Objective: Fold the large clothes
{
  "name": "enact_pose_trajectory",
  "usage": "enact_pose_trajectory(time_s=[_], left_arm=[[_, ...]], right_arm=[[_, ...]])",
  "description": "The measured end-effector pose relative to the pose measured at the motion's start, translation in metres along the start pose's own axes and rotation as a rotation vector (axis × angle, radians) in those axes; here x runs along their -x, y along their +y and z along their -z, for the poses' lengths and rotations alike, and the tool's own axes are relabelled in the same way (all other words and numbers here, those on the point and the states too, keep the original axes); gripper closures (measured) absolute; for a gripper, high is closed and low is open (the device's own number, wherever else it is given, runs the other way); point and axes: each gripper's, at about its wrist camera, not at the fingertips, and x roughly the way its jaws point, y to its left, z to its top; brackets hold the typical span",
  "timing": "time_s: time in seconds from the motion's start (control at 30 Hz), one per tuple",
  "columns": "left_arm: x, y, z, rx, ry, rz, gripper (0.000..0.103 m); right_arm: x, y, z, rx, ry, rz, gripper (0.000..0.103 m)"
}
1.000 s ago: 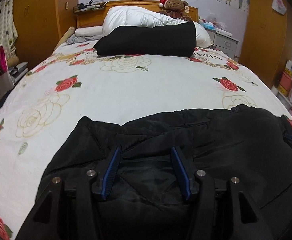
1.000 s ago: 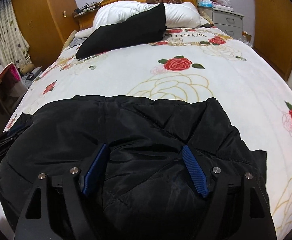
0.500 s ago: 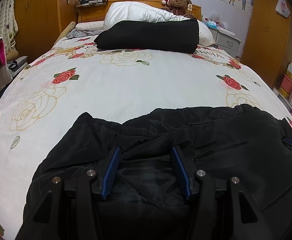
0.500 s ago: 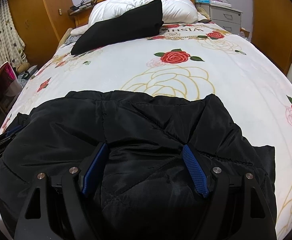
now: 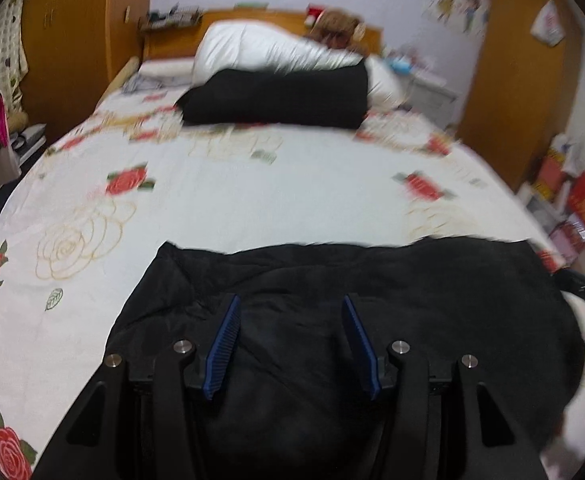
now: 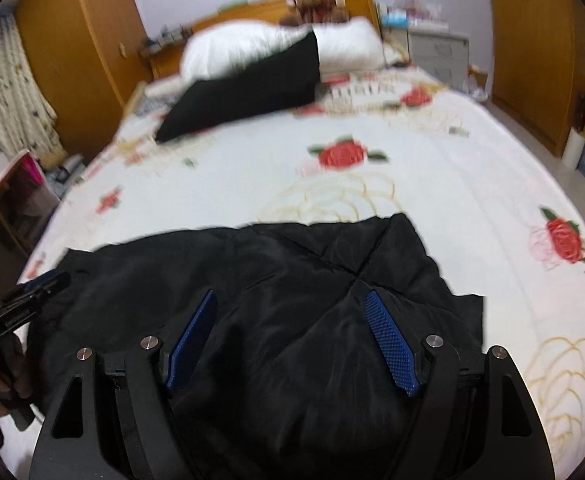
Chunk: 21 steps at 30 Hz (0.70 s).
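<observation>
We judge the fold to be well advanced. The black padded jacket [image 6: 292, 320] lies as a compact, doubled-over bundle at the near end of the bed [image 5: 292, 200], its far edge running fairly straight across the flowered cover. No sleeve shows trailing out beyond the bundle, though one flatter corner juts out on the jacket's right side in the right wrist view.

Our left gripper [image 5: 290, 344] hangs over the jacket's left half with its blue pads set wide apart; fabric lies between them, but nothing is pinched. Our right gripper [image 6: 290, 344] is likewise spread wide over the right half, holding nothing.

Beyond the jacket, near the headboard, a second black bundle [image 5: 276, 96] leans against the white duvet [image 5: 272, 50], and it looks like a garment folded already; we cannot be sure at this blur.

What is left, as we judge it, is small: perhaps tucking the jutting corner, pressing the puffy bundle flat, and carrying the jacket up beside that other bundle. Padded cloth springs back, so it may open once let go.
</observation>
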Motion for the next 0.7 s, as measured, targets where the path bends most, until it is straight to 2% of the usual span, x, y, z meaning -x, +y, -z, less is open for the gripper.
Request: enact_pose_trajectory(time_s=[0.1,0.23,0.33,0.47,0.63,0.7], left_arm=[[0.023,-0.02,0.014,-0.014,-0.033,0.071,0.047],[-0.01,-0.045,0.038,-0.025,0.072,0.092,0.047],[-0.025,-0.051,0.042,-0.011,0.072,0.089,0.047],[-0.041,-0.051,0.043,0.009,0.083,0.088,0.047],[-0.017,-0.046,0.032,0.014,0.1,0.092,0.049],[0.009,-0.029,0.027,0.028,0.037,0.088,0.05]], right_arm=[[0.023,0.008,0.021,0.031,-0.024,-0.006,0.027],[-0.008,-0.009,0.049,0.015,0.096,0.112,0.027],[-0.024,-0.022,0.061,0.047,0.12,0.152,0.028],[-0.038,-0.023,0.069,0.038,0.136,0.163,0.029],[-0.026,-0.024,0.059,0.03,0.134,0.167,0.029],[-0.003,-0.024,0.05,0.017,0.089,0.153,0.031]])
